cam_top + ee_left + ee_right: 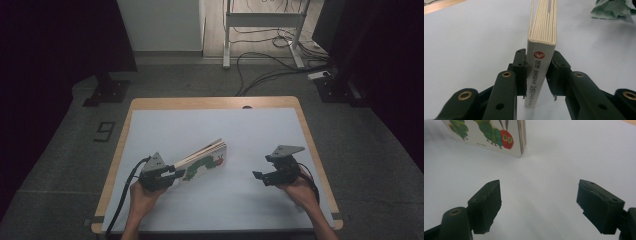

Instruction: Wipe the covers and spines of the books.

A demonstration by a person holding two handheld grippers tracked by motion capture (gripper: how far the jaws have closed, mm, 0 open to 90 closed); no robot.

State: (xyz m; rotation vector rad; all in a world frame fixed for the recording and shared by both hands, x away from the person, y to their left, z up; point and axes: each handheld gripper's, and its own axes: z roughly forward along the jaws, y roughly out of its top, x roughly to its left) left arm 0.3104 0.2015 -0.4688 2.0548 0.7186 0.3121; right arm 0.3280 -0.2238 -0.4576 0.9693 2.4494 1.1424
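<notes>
One book (204,163) stands on its edge on the white tabletop (250,130), left of the middle and toward the near side. It is a thick board book with a green caterpillar and a red head on its cover, and it runs from near left to far right. In the left gripper view its white spine (538,75) faces the camera, with a red round mark and dark lettering, and the cream page edges rise behind it.

The left claw (172,173) is closed on the near, spine end of the book. In the left gripper view its two black jaws press the spine from both sides, open only as wide as the book is thick. A hand (142,192) holds this claw from the near edge, and its black cable (122,200) trails back along the left side.

The right claw (259,176) hovers to the right of the book, well apart from it, jaws pointed left toward it. In the right gripper view its jaws stand wide open with nothing between them but bare tabletop, and the free far corner of the book (499,137) shows beyond them. Nothing lies between this claw and the book.

A crumpled green cloth (612,9) lies farther off on the tabletop in the left gripper view.

There are two claws, one book and one cloth.
</notes>
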